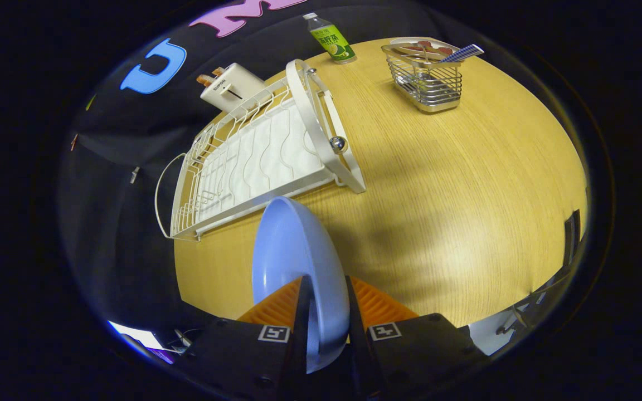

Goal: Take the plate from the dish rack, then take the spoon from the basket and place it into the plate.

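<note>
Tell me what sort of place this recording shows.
Likely a staged kitchen tabletop in a recording booth: a wooden table carries a white dish rack, a wire basket and a toaster. The gripper is shut on a blue plate.

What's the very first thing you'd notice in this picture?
The pale blue round plate, standing on edge, pinched at its rim by the gripper, whose jaws are shut on it. Beyond it, the white wire dish rack lies on the round wooden table, and farther off stands a shiny metal wire basket.
</note>
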`<state>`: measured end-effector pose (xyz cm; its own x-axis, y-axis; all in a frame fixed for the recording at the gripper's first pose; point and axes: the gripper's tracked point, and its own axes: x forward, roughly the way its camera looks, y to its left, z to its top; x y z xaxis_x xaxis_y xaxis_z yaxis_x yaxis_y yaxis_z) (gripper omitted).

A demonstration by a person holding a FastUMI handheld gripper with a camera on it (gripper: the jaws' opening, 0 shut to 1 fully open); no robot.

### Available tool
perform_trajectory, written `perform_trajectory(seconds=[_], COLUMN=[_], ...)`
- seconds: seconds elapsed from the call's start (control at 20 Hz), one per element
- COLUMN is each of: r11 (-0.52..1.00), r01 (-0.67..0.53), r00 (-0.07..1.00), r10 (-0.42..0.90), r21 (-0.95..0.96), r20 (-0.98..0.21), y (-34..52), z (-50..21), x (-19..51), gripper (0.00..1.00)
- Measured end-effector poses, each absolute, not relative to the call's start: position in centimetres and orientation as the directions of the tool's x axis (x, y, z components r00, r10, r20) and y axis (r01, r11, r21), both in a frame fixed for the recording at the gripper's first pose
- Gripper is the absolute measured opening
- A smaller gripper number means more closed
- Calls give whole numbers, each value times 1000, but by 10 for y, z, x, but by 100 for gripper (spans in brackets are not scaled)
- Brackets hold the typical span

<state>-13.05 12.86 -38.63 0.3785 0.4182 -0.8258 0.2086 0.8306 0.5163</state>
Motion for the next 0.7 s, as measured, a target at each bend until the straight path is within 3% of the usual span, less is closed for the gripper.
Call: perform_trajectory(seconds=[0.1,0.35,0.45,0.7], r11=[835,839,859,903], r01=[224,212,167,-3], r00=[393,434,469,633], r10=[394,378,363,334], r21=[502,501,484,430], r20=[-831,-818,-805,-698], y=[121,107,95,56], z=[-389,-381,-370,-308], x=[-126,-119,-116,-88], gripper=[39,56,64,73])
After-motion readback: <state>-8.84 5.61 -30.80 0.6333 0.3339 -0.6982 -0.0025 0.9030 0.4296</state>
